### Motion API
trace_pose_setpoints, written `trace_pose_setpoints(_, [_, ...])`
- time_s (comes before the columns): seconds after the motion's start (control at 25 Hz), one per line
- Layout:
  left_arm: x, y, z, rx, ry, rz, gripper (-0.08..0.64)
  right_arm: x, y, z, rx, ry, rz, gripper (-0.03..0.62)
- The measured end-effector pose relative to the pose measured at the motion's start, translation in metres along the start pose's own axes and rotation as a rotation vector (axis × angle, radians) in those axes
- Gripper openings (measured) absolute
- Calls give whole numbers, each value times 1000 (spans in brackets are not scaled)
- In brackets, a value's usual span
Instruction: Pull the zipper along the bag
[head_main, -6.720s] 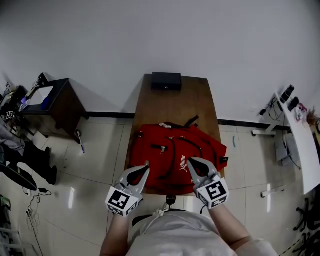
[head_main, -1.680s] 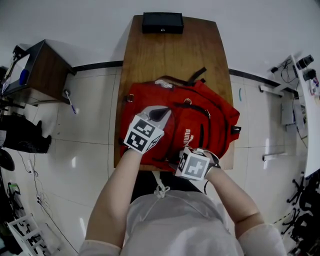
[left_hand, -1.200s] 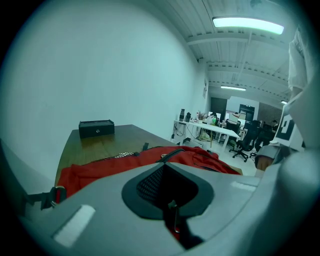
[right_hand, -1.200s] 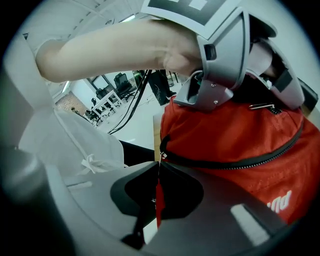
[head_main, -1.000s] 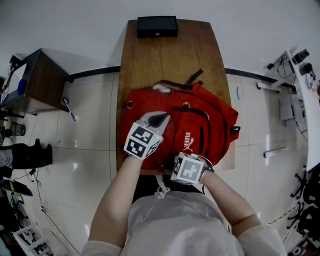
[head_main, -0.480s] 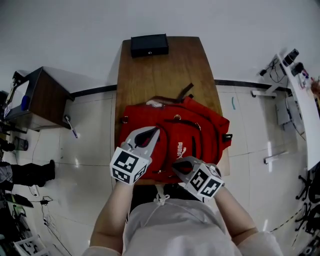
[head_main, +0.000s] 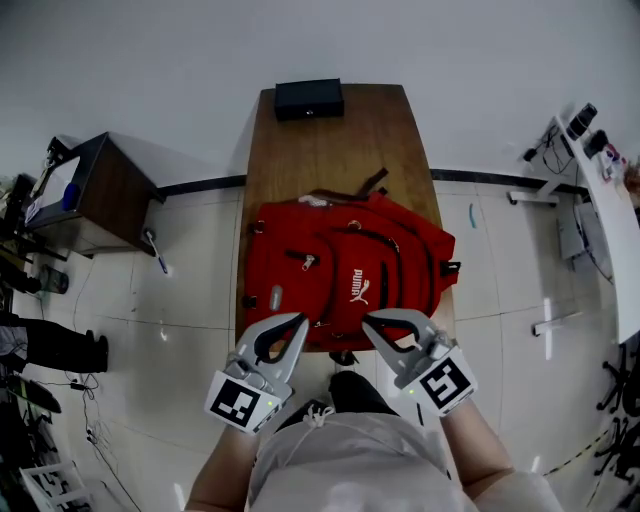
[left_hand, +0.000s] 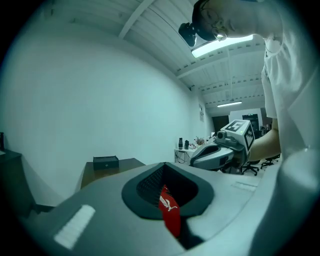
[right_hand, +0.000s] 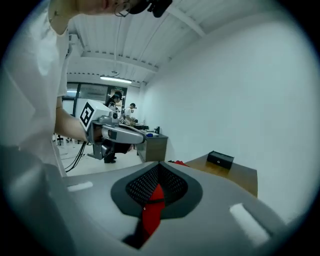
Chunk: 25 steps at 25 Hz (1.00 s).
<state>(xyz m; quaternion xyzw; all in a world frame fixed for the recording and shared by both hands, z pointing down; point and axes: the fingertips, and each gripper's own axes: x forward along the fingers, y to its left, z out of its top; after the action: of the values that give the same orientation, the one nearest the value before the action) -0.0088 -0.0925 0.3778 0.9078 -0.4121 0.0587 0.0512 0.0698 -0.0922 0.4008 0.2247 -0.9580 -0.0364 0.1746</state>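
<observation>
- Bag: red backpack, flat on the table, just ahead of both sets of fingertips. Near edge under the tips in the head view; contact not certain.
- Left gripper: jaws together, nothing clamped. Red showing through the hollow behind the tips judged to be bag surface beyond, not a grip.
- Right gripper: jaws fully together as well, empty. Same red strip visible through its hollow.
- Both grippers side by side at the person's edge of the table, tips aimed at the bag and angled slightly toward each other.
- Zipper pull of the small pocket: ahead of the left fingertips and a little to their right, clearly apart. Farther from the right fingertips, ahead and to their left.
- Curved zipper tracks beside the logo panel: running mostly away from the fingers, arching over at the far end. Ahead of the right fingertips.
- Judged: left gripper nearer the small pocket's pull, right gripper nearer the curved tracks. Which zipper is meant not settled by the task line.
- Next move, as judged: open one pair of jaws, reach forward over the near edge, pinch a pull, then draw along that track's own line.
</observation>
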Motion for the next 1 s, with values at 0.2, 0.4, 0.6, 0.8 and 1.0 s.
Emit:
trace_pose_setpoints(0.2, [-53, -34, -14, -43, -16, -32, 8, -15, 61, 11, -9, -10, -4, 6])
trace_pose_setpoints(0.4, [-106, -80, -32, -51, -19, -71, 8, -26, 129, 23, 14, -14, -22, 6])
trace_pose_setpoints(0.6, [-153, -113, -40, -87, -39, -112, 8, -45, 174, 27, 122, -58, -100, 6])
trace_pose_setpoints(0.8, [-185, -138, -55, -110, -32, -153, 8, -66, 204, 23, 99, -26, -171, 6])
trace_pose_setpoints(1.0, [-195, -151, -44, -49, -72, -143, 8, -81, 222, 24, 90, -29, -206, 6])
